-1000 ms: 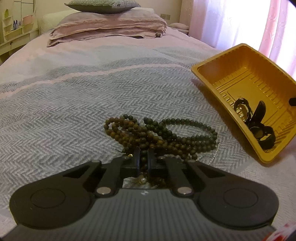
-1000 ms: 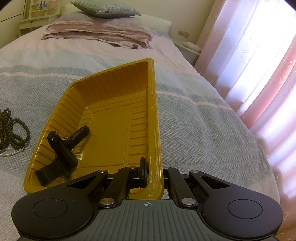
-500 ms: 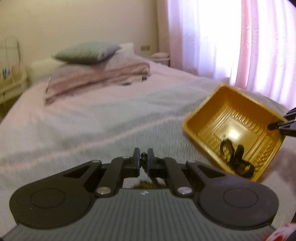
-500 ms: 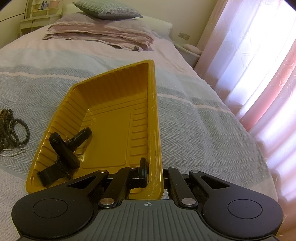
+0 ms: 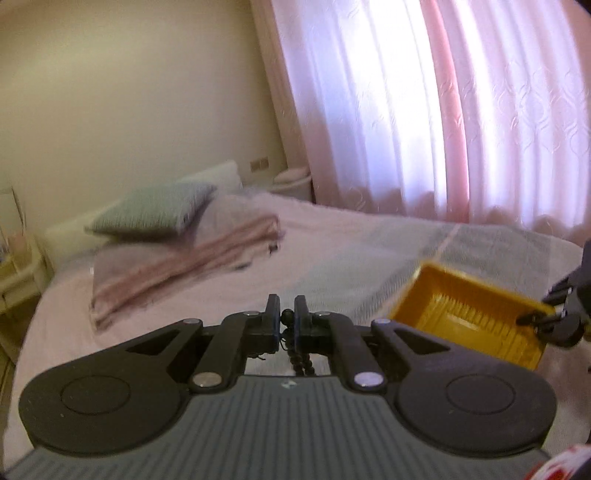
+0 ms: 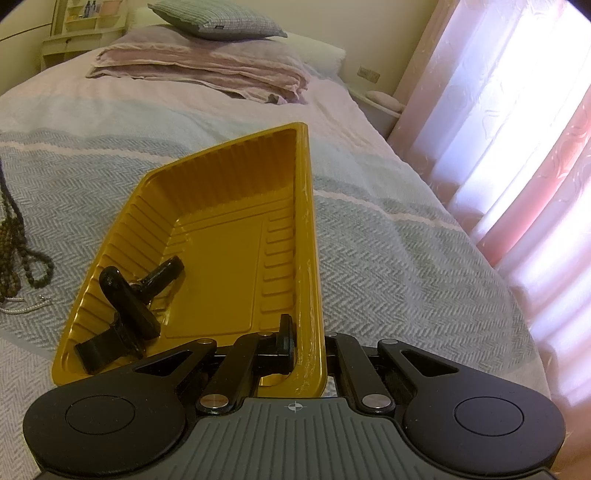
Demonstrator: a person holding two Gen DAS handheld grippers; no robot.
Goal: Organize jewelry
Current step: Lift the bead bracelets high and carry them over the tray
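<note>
My left gripper (image 5: 287,308) is shut on a strand of dark wooden beads (image 5: 303,363), which hang below its fingers, high above the bed. In the right wrist view the same bead strands (image 6: 13,225) stretch upward at the left edge, their lower loops still on the blanket. A yellow plastic tray (image 6: 304,221) sits tilted, its near right rim lifted. My right gripper (image 6: 308,339) is shut on that rim. Black jewelry pieces (image 6: 125,314) lie in the tray's low left corner. The left wrist view shows the tray (image 5: 461,295) at the right, with the right gripper's fingertips (image 5: 535,319) on its edge.
A thin silver chain (image 6: 26,306) lies on the grey herringbone blanket (image 6: 388,258) beside the beads. Folded pink bedding (image 6: 207,74) and a grey-green pillow (image 6: 218,18) lie at the bed's head. Pink curtains (image 6: 517,129) hang along the right side.
My left gripper has risen steeply with the beads, pulling the strands up off the blanket, and its view has rolled and tipped upward. The right gripper and tray have kept still.
</note>
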